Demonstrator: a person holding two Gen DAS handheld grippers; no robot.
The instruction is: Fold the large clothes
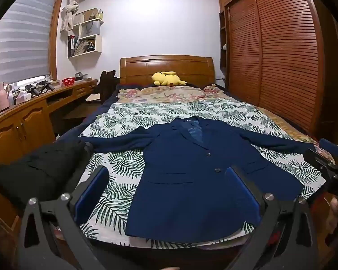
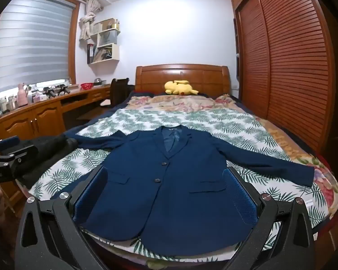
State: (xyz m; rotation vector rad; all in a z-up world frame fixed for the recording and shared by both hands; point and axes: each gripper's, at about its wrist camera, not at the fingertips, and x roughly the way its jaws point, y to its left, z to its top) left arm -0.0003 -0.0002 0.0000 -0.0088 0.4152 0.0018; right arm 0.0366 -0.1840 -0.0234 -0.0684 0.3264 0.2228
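While both grippers hover with jaws spread wide and empty, navy blazer (image 1: 187,175) flat on leaf-print bed cover (image 1: 128,114), black garment (image 1: 40,173) fuller from left wrist, right sleeve cuff (image 2: 306,175) clearer from right wrist

navy blazer (image 2: 169,186) | front up, buttoned, two dark buttons, flap pockets | spread flat, both sleeves stretched out sideways | collar toward headboard, hem at near edge of bed (image 2: 247,123), on leaf-print cover

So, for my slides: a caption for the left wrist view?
Open left gripper poised over a navy blazer spread flat on a leaf-print bed cover.
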